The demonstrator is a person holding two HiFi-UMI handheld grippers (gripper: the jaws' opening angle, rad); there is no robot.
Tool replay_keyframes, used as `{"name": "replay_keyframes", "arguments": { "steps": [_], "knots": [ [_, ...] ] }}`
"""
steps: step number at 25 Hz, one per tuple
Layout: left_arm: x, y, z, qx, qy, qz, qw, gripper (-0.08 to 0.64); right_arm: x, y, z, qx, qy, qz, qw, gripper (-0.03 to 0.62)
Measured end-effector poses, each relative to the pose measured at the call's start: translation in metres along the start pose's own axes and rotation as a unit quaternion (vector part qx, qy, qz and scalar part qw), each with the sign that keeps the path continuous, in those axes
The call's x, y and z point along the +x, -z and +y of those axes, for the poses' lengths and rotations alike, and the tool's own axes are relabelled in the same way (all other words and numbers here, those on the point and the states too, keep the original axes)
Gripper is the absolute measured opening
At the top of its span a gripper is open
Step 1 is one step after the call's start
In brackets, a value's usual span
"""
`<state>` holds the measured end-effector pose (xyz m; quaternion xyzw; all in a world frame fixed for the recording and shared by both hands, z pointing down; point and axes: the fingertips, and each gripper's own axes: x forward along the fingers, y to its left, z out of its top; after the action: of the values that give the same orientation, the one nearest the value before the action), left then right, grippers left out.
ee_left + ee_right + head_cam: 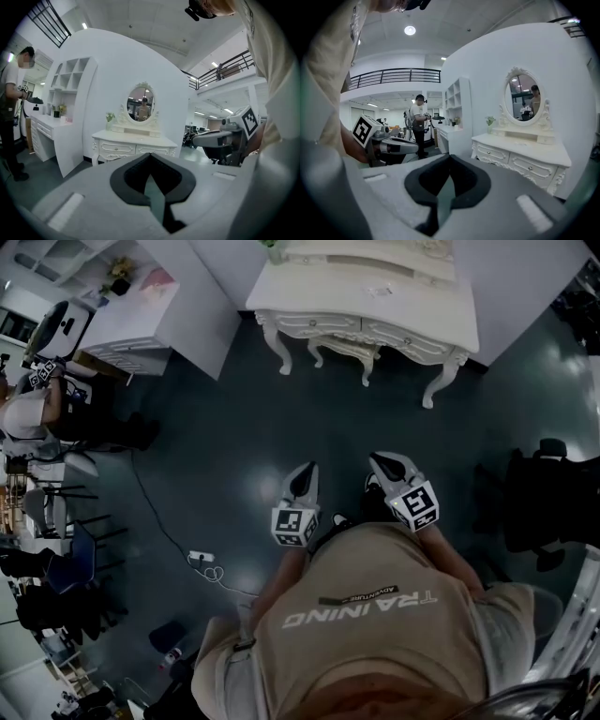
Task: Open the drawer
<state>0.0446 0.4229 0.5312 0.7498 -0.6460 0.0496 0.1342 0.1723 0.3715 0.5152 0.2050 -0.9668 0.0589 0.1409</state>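
Note:
The white dressing table [375, 292] stands across the dark floor from me, with two shut drawers along its front, the left drawer [323, 324] and the right drawer [410, 339]. My left gripper [307, 468] and right gripper [377, 458] hang side by side in front of my chest, well short of the table, both shut and empty. The left gripper view shows its jaws [150, 157] closed, the drawers [116, 149] beyond them and the oval mirror [142, 103] above. In the right gripper view the jaws [450, 159] meet, with the drawer knobs [531, 168] far off.
A white desk with shelves [159, 310] stands at the left, and a person [28, 413] stands beside it. A power strip with its cable [201, 559] lies on the floor to my left. Dark chairs [539, 502] stand at the right.

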Motion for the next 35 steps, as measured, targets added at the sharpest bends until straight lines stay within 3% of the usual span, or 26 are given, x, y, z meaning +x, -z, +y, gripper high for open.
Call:
{"name": "replay_keyframes", "arguments": {
  "steps": [7, 12, 18, 22, 25, 35],
  "knots": [
    [0.047, -0.037, 0.021, 0.014, -0.014, 0.002, 0.9998, 0.008, 0.053, -0.043, -0.043, -0.01, -0.027, -0.042, 0.999, 0.003],
    [0.096, -0.056, 0.029, 0.029, -0.017, 0.011, 0.9994, 0.008, 0.077, -0.038, -0.095, 0.016, -0.039, -0.041, 0.998, 0.003],
    [0.16, -0.063, 0.044, -0.007, -0.043, 0.017, 0.9989, 0.008, 0.105, -0.03, -0.157, 0.036, -0.045, -0.039, 0.998, 0.003],
    [0.181, -0.056, 0.054, -0.043, -0.051, 0.03, 0.9973, 0.008, 0.125, -0.02, -0.169, 0.046, -0.064, -0.02, 0.997, 0.003],
    [0.205, -0.058, 0.071, -0.049, -0.053, 0.034, 0.9968, 0.008, 0.146, -0.021, -0.184, 0.042, -0.068, -0.013, 0.997, 0.003],
    [0.245, -0.083, 0.152, -0.027, -0.009, 0.017, 0.9994, 0.008, 0.228, -0.053, -0.192, 0.017, -0.037, 0.012, 0.999, 0.003]
  ]
}}
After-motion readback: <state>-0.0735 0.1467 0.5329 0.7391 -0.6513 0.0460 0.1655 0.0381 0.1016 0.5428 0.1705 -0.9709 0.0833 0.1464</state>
